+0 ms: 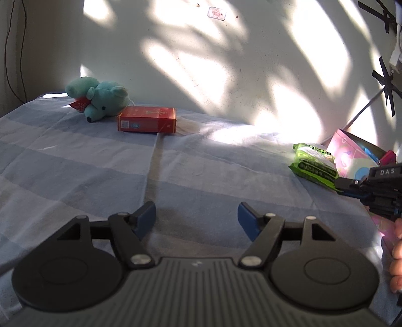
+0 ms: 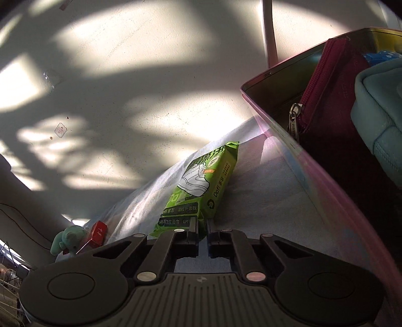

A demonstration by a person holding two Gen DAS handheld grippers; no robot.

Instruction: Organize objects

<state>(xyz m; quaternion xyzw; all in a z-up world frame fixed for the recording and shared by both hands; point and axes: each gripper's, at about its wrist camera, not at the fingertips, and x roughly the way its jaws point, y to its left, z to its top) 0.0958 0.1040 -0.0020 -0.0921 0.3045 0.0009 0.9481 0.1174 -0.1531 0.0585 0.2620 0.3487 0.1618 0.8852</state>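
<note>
Left wrist view is showing the left gripper (image 1: 196, 218) hanging over the bed with its blue-padded fingers spread wide and nothing sitting between them. Underneath, a blue striped sheet (image 1: 75, 161) is covering the whole surface, with a darker seam running away from the camera and patches of sunlight lying across it. Off to the right, the right gripper (image 1: 338, 183) is pinching the near edge of a green wipes pack (image 1: 314, 163), and a pink tin box (image 1: 351, 156) is sitting just behind the pack. Further back on the left, a red carton (image 1: 147, 119) is lying flat, with a teal plush mouse (image 1: 100, 99) touching its left end. Behind all that, a white plaster wall (image 1: 201, 63) is catching dappled leaf shadows, and a small sticker (image 1: 216, 13) is sitting high up on it.

In the right wrist view the fingers are sitting nearly closed, clamping the bottom edge of the pack, which is tilting up off the sheet. The tin is standing open right beside it, holding a maroon zip pouch (image 2: 326, 95) and a light blue pouch (image 2: 379, 118).
</note>
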